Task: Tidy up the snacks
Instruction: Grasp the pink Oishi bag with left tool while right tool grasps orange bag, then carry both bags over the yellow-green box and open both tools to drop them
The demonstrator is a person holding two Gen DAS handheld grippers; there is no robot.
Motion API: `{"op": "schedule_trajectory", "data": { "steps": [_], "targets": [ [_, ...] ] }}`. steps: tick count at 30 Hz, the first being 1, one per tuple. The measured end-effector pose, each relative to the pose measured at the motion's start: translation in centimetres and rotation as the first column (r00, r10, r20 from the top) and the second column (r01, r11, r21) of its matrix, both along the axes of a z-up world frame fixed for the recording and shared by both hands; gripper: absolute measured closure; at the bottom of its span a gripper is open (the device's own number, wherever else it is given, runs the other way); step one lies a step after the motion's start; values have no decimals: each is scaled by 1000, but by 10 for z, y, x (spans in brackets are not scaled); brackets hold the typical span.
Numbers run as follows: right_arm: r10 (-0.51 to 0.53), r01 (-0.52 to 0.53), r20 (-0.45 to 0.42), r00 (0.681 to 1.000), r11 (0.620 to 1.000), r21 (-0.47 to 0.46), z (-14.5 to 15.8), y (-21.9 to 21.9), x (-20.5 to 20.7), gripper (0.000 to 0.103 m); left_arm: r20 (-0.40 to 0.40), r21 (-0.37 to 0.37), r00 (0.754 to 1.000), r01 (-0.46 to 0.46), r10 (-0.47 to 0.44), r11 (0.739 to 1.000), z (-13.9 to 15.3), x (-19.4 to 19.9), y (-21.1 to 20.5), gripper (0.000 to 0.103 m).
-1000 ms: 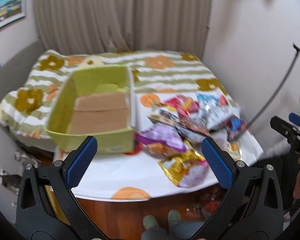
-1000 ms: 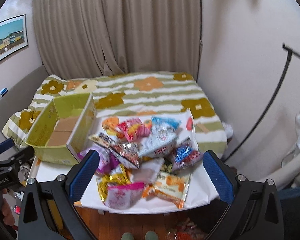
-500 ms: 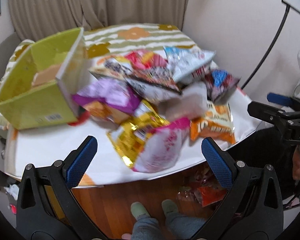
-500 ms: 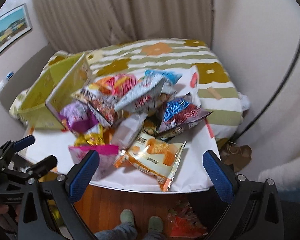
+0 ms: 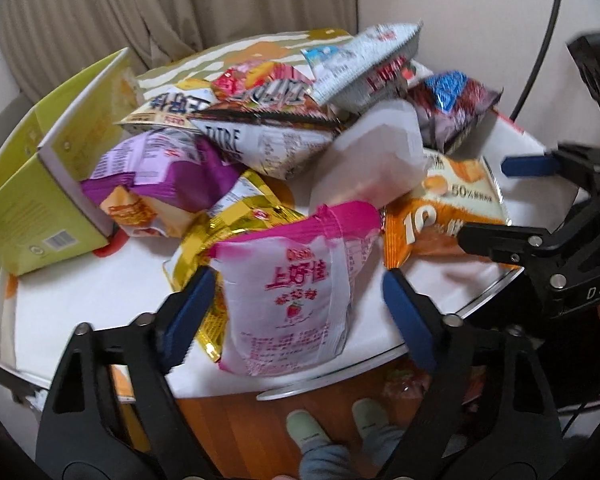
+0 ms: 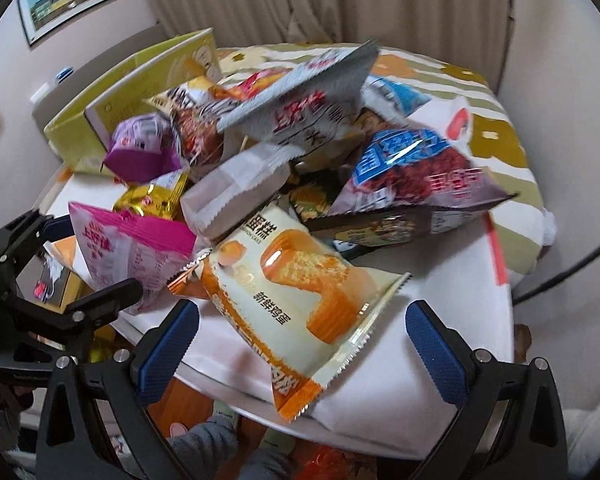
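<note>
The left gripper (image 5: 296, 304) is closing around a pink snack bag (image 5: 288, 292) at the near edge of the table (image 5: 80, 292), its pads not yet pressing. The right gripper (image 6: 300, 340) hangs released over an orange cake bag (image 6: 300, 280). Other snacks are heaped beyond, beside a green box (image 5: 28, 200) at far left.

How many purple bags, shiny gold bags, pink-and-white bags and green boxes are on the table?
Purple bag: 1
Shiny gold bag: 1
Pink-and-white bag: 1
Green box: 1
Total: 4
</note>
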State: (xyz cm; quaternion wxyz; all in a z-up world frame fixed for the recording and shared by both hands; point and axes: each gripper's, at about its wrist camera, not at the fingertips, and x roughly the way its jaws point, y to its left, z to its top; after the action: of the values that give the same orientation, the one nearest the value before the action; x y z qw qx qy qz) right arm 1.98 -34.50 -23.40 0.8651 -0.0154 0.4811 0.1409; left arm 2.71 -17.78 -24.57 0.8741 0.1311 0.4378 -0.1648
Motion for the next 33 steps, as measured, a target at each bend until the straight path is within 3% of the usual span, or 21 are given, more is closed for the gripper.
{"op": "schedule_trajectory", "data": {
  "steps": [4,6,9,27,33],
  "targets": [
    [44,-44,6,999,998,-38,-7,6,6,0,-3,40,1000,17,-17,999,-7,0,-5,35],
    [65,-64,13,998,996,-57,-9,9,9,0,1,72,1000,19,-19,997,-11,2,-7,46],
    [89,-87,22,996,993,-77,-10,12,14,0,-4,74,1000,30,-30,997,-12,4,-8,50],
    [141,-135,45,989,983,-122,-22,25,35,1,-35,38,999,42,-41,998,-12,12,-2,53],
    [146,-135,92,985,983,-123,-18,27,22,25,-43,24,998,46,-45,999,-11,13,1,57]
  ]
}}
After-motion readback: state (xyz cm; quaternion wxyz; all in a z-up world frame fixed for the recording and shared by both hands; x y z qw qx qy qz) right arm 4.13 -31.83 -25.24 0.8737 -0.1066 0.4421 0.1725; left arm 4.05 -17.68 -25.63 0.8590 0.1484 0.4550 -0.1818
